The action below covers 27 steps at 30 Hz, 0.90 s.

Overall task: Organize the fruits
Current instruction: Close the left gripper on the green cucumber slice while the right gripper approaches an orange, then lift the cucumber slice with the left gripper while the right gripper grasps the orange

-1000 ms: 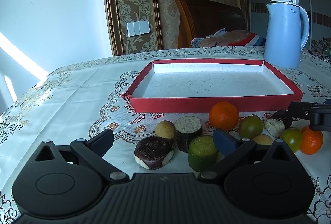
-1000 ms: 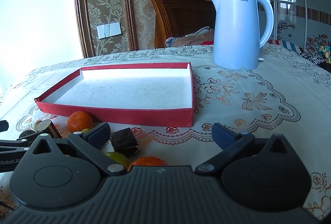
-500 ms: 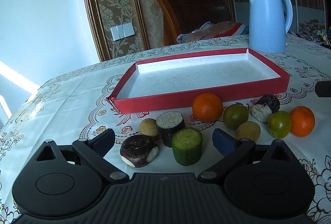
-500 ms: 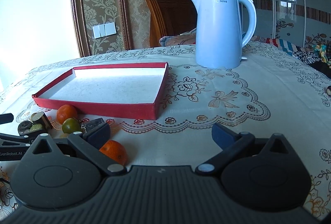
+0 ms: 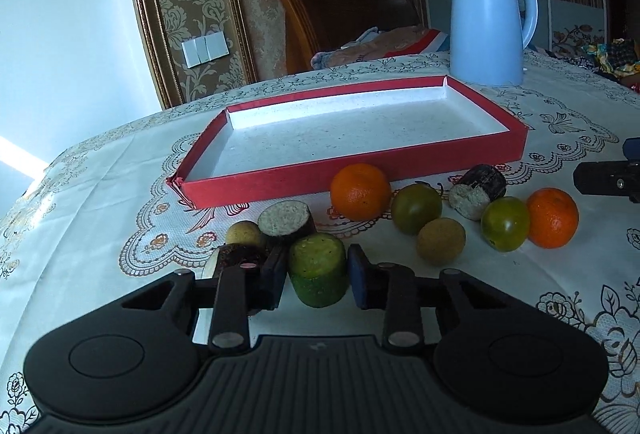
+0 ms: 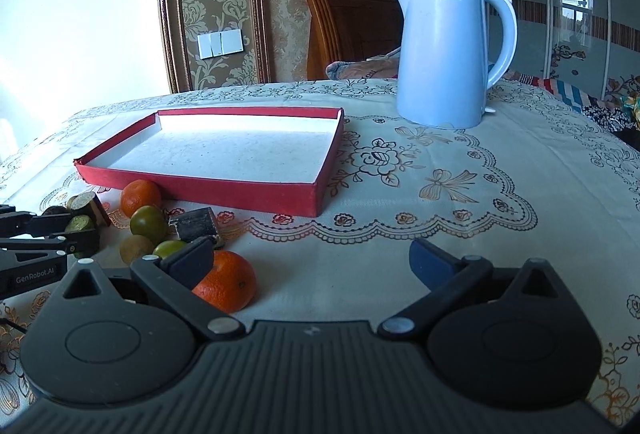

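A short green-skinned cylinder stands on the tablecloth nearest me, and my left gripper is closing on it, with both pads against its sides. Around it lie two oranges, two green tomatoes, two tan round fruits, dark cut stalk pieces and a dark bulb half hidden by the left finger. The empty red tray lies just behind them. My right gripper is open over bare cloth, with an orange beside its left finger.
A pale blue kettle stands behind the tray's right corner. A wooden chair back with bundled cloth is at the table's far edge. Patterned cloth stretches right of the tray. The table edge falls away at the left.
My left gripper's jaws have swung in from wide open onto the green cylinder, and its view has rolled a little. The right gripper shifted right, away from the fruit, then held still.
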Motion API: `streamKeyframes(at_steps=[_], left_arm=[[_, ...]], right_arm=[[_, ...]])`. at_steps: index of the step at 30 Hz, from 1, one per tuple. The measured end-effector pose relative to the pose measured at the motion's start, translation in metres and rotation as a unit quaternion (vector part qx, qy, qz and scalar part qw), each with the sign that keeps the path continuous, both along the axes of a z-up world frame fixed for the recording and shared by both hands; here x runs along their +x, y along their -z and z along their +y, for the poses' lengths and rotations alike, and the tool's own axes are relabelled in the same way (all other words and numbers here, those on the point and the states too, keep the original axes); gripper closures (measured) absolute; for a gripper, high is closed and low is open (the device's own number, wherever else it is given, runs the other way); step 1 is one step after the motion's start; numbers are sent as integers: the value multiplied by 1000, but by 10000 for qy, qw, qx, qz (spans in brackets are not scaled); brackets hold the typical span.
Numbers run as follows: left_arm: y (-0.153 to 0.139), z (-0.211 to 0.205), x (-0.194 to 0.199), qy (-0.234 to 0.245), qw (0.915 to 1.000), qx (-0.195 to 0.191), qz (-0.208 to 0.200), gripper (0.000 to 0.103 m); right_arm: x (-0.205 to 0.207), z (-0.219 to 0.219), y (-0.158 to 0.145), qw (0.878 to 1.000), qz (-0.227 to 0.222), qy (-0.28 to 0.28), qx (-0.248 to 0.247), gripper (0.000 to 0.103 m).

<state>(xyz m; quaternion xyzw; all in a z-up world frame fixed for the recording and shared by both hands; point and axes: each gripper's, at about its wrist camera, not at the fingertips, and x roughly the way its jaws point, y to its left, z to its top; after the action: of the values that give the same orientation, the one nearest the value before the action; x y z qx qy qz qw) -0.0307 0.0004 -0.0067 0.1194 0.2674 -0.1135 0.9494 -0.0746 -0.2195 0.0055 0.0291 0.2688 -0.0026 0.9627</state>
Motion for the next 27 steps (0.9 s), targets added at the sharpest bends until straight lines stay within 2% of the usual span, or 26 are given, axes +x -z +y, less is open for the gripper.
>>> streamKeyframes(at_steps=[3, 6, 10, 17, 26, 27], left_arm=[[0, 2, 0, 7, 10000, -66, 3, 71], [0, 1, -1, 4, 10000, -82, -25, 71], [-1, 4, -2, 15, 9999, -159, -59, 71], [-6, 4, -11, 208, 9989, -273, -311, 71], [-7, 10, -7, 124, 9986, -448, -260, 71], [-7, 9, -8, 137, 9986, -429, -267, 71]], right_arm=[[-3, 2, 0, 9999, -23, -55, -102, 0], [-6, 5, 0, 9996, -6, -230, -156, 7], [-10, 11, 0, 9987, 34, -450, -225, 8], [-4, 28, 1, 9961, 152, -768, -397, 14], [11, 45, 11, 9905, 484, -1072, -707, 39], [14, 46, 13, 9900, 531, -1112, -680, 45]])
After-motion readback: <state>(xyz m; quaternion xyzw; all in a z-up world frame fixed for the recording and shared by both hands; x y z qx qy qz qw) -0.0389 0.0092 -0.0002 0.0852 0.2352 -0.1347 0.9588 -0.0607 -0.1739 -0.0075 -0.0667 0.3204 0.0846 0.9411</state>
